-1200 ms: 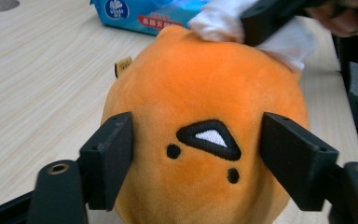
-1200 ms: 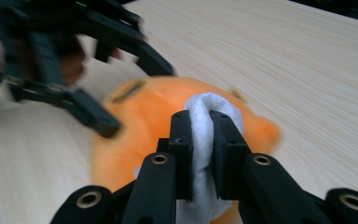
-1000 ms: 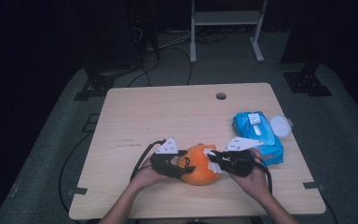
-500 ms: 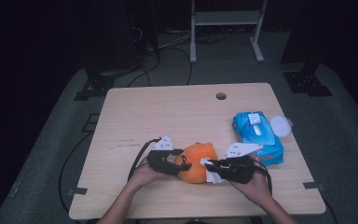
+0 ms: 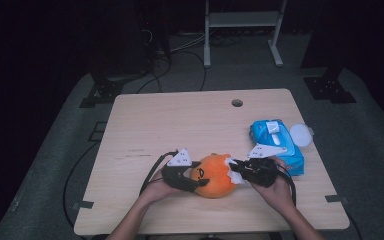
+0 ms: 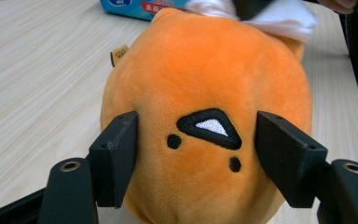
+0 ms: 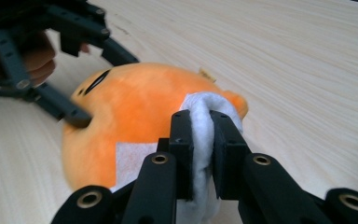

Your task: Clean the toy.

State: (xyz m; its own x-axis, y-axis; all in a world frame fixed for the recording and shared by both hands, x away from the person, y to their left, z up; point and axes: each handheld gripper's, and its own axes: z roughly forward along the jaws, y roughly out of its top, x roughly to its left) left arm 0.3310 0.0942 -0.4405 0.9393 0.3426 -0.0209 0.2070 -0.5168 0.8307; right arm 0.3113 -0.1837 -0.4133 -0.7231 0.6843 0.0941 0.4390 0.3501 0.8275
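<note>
A round orange plush toy (image 5: 215,176) with a small stitched face lies near the table's front edge. My left gripper (image 5: 192,182) comes in from the left and its jaws press on both sides of the toy's face (image 6: 205,70). My right gripper (image 5: 237,170) is shut on a folded white wipe (image 7: 201,126) and holds it against the toy's right side (image 7: 135,107). In the left gripper view the wipe (image 6: 284,16) shows at the toy's far end. The left gripper's black fingers (image 7: 70,112) show beyond the toy in the right gripper view.
A blue pack of wipes (image 5: 277,145) lies just right of my right hand, with a white round lid (image 5: 300,135) beside it. The wooden table (image 5: 180,125) has a cable hole (image 5: 237,103) near its far edge. Cables trail from both grippers.
The right gripper has shifted the wipe a little along the toy's side, and the toy has rocked slightly. Both grips are unchanged.
</note>
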